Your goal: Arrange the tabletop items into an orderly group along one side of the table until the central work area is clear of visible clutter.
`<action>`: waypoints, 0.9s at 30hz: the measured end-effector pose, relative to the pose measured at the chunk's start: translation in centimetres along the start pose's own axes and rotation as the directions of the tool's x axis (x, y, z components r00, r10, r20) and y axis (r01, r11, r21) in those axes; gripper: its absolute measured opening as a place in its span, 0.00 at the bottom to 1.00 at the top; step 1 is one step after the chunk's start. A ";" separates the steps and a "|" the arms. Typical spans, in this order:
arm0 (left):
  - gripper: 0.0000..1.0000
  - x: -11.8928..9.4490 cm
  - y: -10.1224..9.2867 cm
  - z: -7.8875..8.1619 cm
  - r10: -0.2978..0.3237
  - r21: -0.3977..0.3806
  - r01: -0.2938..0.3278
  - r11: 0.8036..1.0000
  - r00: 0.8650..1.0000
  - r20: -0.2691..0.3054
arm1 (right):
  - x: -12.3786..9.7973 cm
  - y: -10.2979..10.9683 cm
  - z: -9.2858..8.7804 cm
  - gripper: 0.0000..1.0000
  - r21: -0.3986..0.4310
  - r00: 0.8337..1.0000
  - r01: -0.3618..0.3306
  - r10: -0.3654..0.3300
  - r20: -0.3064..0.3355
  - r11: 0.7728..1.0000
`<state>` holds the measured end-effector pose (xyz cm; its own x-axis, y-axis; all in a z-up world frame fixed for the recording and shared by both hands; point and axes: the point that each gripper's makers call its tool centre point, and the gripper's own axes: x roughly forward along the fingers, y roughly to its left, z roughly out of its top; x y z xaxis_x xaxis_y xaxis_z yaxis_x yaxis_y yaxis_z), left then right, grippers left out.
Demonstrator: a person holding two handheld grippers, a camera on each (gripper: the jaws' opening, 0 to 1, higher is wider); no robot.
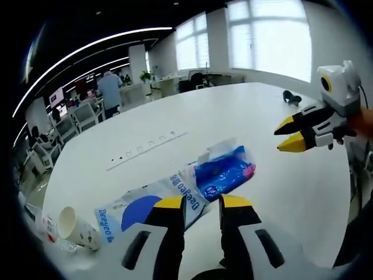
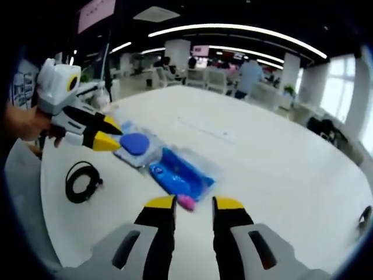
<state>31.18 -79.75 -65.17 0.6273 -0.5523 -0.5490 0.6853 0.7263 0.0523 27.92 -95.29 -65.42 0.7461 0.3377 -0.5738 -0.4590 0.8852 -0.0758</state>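
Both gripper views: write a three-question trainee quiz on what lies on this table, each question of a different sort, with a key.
1. True or false: the blue plastic packet is clamped between the jaws of the left gripper.
2. Multiple choice: the paper cup is A) standing upright, B) lying on its side, C) stacked inside another cup.
3. Fill in: in the right gripper view, the coiled black cable lies on the white table below the tips of the ____ gripper.

Key
1. False: those jaws stand open, with the packet beyond the tips.
2. B.
3. Left; the right gripper is open too, near the packet's pink end.
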 end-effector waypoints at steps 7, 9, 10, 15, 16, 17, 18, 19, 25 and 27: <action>0.14 0.9 0.1 -0.2 -0.002 0.006 0.002 1.000 1.000 -0.004 | 0.9 -0.4 -0.5 0.15 0.002 1.000 0.001 0.000 -0.011 1.000; 0.13 1.0 0.1 -0.2 0.000 0.007 0.000 1.000 1.000 -0.004 | 1.2 -0.4 -0.8 0.15 0.003 1.000 -0.001 0.001 -0.020 1.000; 0.13 1.2 0.2 -0.3 0.000 0.003 0.000 1.000 1.000 -0.003 | 1.2 -0.3 -0.9 0.14 0.001 1.000 -0.003 0.003 -0.021 1.000; 0.12 2.2 0.3 -0.6 0.004 -0.002 -0.004 1.000 1.000 -0.011 | 1.7 -0.2 -1.3 0.11 -0.016 0.999 -0.017 0.017 -0.029 1.000; 0.12 2.4 0.3 -0.7 0.003 -0.004 -0.003 1.000 1.000 -0.013 | 1.8 -0.3 -1.4 0.11 -0.016 0.999 -0.018 0.018 -0.031 1.000; 0.12 2.5 0.4 -0.8 0.001 -0.007 -0.001 1.000 1.000 -0.016 | 2.0 -0.5 -1.5 0.11 -0.008 0.999 -0.021 0.021 -0.035 1.000; 0.12 2.6 0.4 -0.8 0.002 -0.008 -0.002 1.000 1.000 -0.018 | 2.1 -0.5 -1.6 0.11 -0.001 0.999 -0.024 0.024 -0.037 1.000; 0.12 2.7 0.5 -0.8 0.005 -0.009 -0.006 1.000 1.000 -0.017 | 2.3 -0.5 -1.8 0.11 0.006 0.999 -0.029 0.029 -0.043 1.000; 0.11 3.6 0.5 -1.1 0.004 -0.024 -0.004 1.000 1.000 -0.023 | 3.2 -0.8 -2.1 0.11 0.007 0.998 -0.039 0.039 -0.056 0.999; 0.11 4.0 0.5 -1.3 0.001 -0.025 -0.002 1.000 1.000 -0.029 | 3.5 -1.0 -2.2 0.11 0.011 0.997 -0.043 0.044 -0.061 0.999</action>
<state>33.54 -81.04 -68.41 0.6172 -0.5395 -0.5727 0.6748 0.7373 0.0326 29.90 -95.68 -69.16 0.6946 0.3560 -0.6251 -0.4855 0.8732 -0.0421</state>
